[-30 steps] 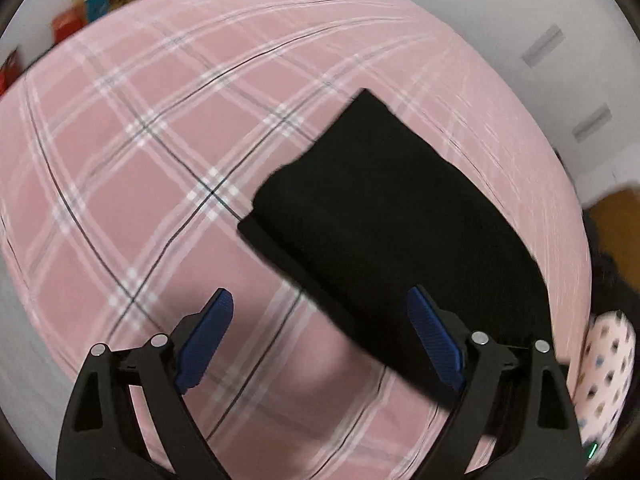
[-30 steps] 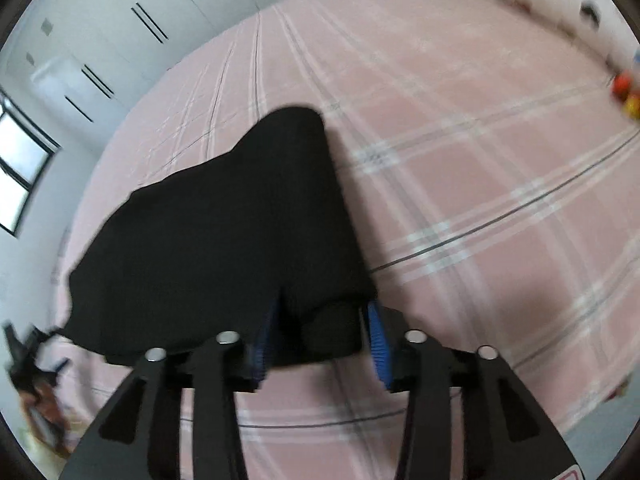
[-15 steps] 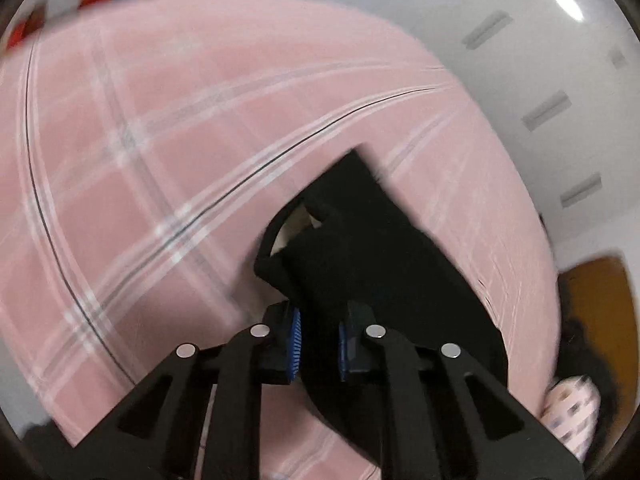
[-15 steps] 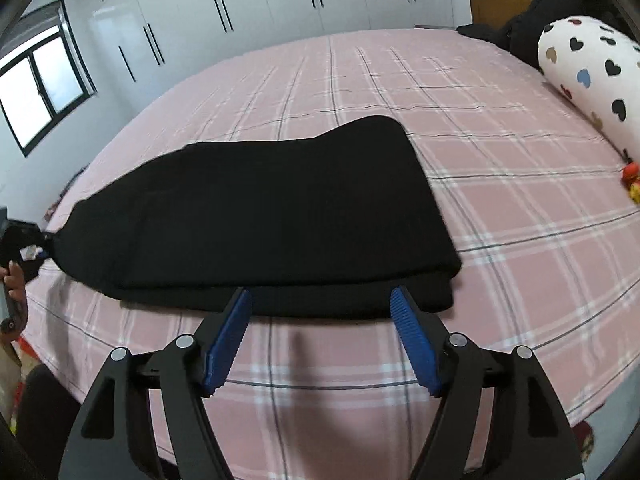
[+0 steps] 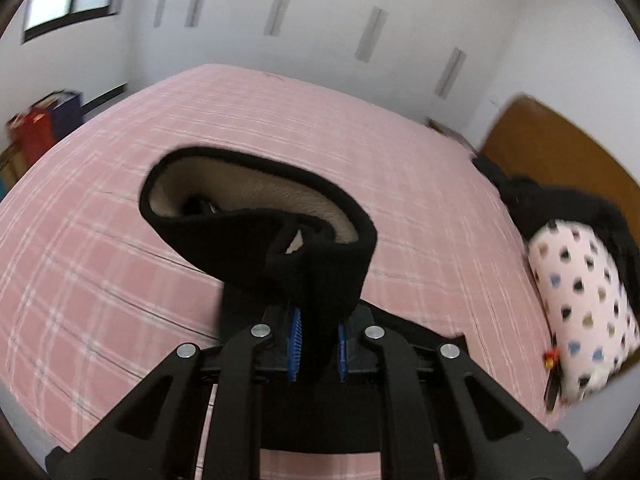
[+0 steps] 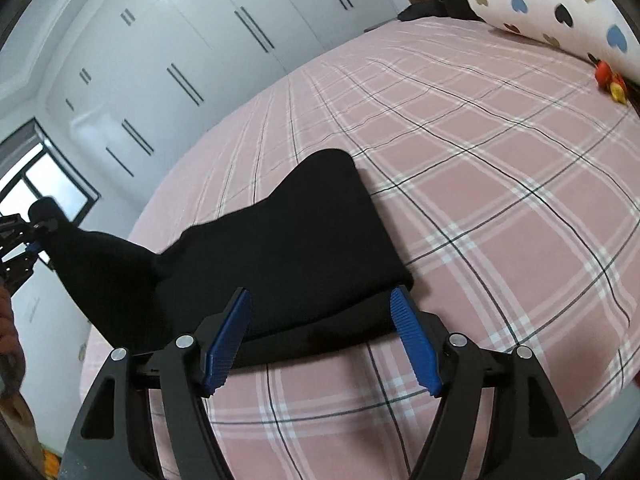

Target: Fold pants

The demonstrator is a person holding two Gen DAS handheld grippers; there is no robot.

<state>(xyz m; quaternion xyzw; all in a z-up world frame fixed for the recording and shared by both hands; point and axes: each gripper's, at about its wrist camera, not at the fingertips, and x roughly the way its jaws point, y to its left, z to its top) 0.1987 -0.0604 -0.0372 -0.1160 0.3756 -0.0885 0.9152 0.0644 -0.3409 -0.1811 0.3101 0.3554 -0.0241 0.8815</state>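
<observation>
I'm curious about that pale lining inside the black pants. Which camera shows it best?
The left wrist view: the left gripper has its jaws shut on the black pants, whose opening shows the pale lining. The right wrist view shows only the dark outside of the pants.

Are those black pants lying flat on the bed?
Partly: one end of the pants lies on the bed; the left gripper lifts the other.

The pants (image 6: 288,248) are being spread on the bed (image 6: 500,208), their left end being held raised off it by the left gripper (image 5: 316,340). The right gripper (image 6: 320,340) is being held spread at their near edge. A pillow (image 6: 560,8) is lying at the far right.
</observation>
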